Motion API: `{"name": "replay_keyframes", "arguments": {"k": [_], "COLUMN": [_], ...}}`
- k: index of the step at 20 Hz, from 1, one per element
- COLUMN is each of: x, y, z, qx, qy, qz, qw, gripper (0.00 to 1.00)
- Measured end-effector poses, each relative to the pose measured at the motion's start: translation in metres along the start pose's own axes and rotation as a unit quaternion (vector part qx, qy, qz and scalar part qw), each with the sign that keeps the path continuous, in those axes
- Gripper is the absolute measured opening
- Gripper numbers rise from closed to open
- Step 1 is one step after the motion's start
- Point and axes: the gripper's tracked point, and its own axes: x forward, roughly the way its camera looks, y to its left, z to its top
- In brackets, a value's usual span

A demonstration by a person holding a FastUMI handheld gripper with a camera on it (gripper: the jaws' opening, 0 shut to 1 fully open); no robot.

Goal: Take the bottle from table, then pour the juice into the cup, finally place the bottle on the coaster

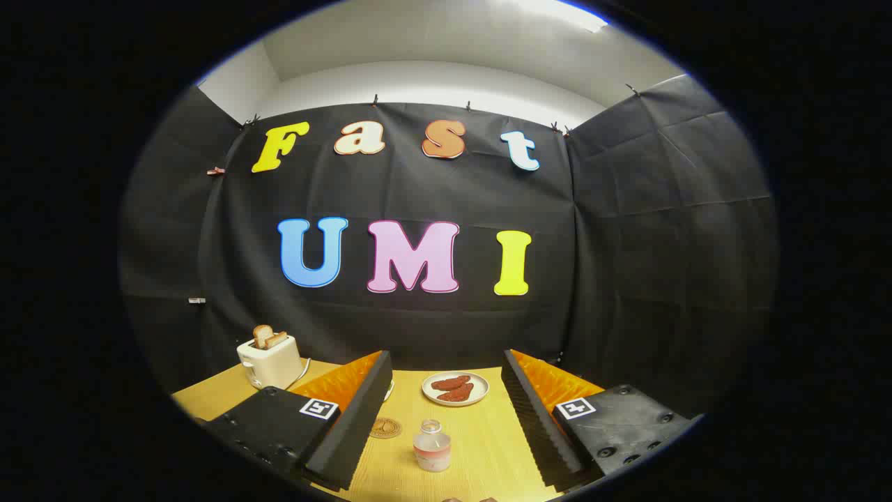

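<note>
**Bottle untouched, tongs wide**

Black cloth closes off the booth behind a pale wooden bench (pixel 481 446), and my tongs (pixel 446 408) hang above that bench with the fingers spread wide — nothing between them under pressure, nothing held.

Between the two fingers, standing upright on the wood and closer to me than their tips, is the small clear bottle (pixel 431 446), its neck open at the top as far as I can tell. Neither finger touches it. Just left of it, near my left finger, lies a round brown coaster (pixel 385 427), flat and bare. Beyond the fingertips sits a white plate (pixel 456 388) with dark reddish pieces on it, and farther off to the left a cream toaster (pixel 269 360) with bread sticking up from its slots.

I cannot make out a cup from here.

By my reading the job has barely begun — the bottle is not yet taken, so the grasp, the pour and the setting-down on the coaster are all left to do.
</note>
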Motion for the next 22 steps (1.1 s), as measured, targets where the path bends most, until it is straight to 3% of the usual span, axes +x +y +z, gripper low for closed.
{"name": "replay_keyframes", "arguments": {"k": [22], "x": [0.017], "y": [0.014], "z": [-0.017], "qx": [-0.01], "qy": [0.021], "qz": [0.056], "qw": [0.998], "gripper": [0.97]}}
